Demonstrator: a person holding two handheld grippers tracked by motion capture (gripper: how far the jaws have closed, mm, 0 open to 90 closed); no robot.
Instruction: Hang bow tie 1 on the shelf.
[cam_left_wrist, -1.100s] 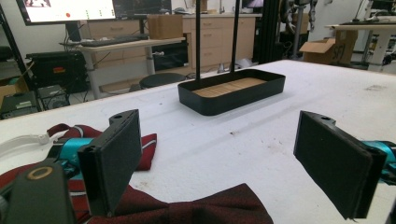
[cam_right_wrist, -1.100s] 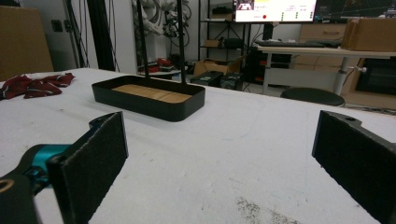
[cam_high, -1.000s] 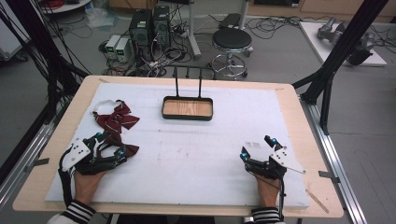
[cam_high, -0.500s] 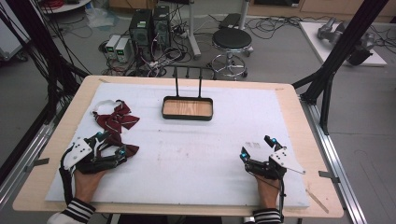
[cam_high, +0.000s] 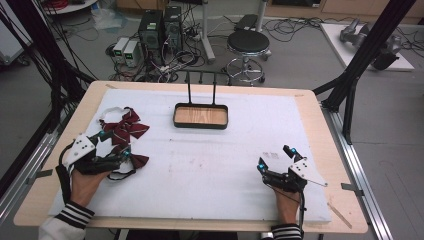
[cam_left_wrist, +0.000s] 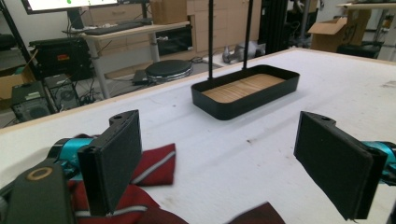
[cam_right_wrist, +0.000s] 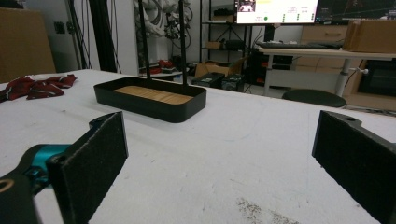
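- Your left hand (cam_high: 82, 182) comes in at the near left edge of the worktop (cam_high: 305, 107), in a striped sleeve, and holds the left gripper (cam_high: 112, 150) low over the white mat (cam_high: 210, 165).
- Your left gripper's jaws stand wide apart and hold nothing; in the left gripper view the dark red fabric lies on the mat beneath and between them, its striped edge just beside the left pad.
- Your right hand (cam_high: 286, 205) sits at the near right, with the right gripper (cam_high: 274, 159) pointing away from you over bare mat.
- Your right gripper's jaws are also spread wide, with nothing between them but white surface carrying a few dark specks.
- The dark red bow tie (cam_high: 125, 127), striped in white with a pale strap, lies on the left part of the mat, reaching from under your left gripper out toward the far left.
- Farther out, near the middle of the mat, stands a black tray (cam_high: 176, 116) with a wooden floor and two thin upright rods rising from its far side; it is well apart from both grippers.
- Beyond the worktop, on the floor, you have a round black stool (cam_high: 248, 42) and computer towers (cam_high: 160, 27) among cables.
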